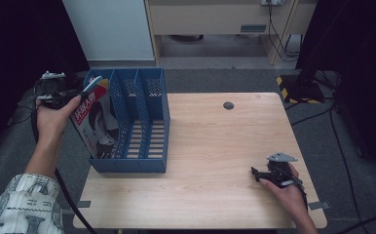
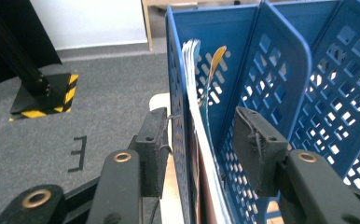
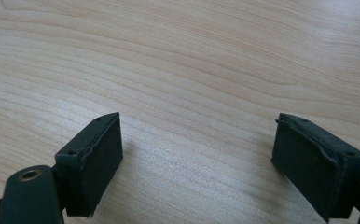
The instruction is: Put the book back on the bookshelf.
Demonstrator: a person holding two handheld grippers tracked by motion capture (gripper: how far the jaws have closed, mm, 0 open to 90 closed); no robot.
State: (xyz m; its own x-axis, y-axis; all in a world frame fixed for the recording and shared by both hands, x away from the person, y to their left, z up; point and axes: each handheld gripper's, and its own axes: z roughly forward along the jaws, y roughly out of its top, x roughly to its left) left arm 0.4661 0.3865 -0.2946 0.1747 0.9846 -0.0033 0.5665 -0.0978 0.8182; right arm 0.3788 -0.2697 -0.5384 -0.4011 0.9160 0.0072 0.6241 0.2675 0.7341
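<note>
Blue perforated file rack (image 1: 147, 122): three compartments, open tops, stands upright at table's left edge, long side running away from person. Magazine (image 1: 96, 122): red-and-white cover with printed face, stands tilted in leftmost compartment, top corner above rack wall. In left gripper view, magazine's page edges (image 2: 194, 93) lie against rack's outer wall.

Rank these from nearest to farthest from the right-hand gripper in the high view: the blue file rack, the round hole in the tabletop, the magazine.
From the right gripper:
1. Round hole, toward the table's far edge.
2. Blue file rack, at the table's left.
3. Magazine, in the rack's leftmost slot, by the left gripper.
</note>
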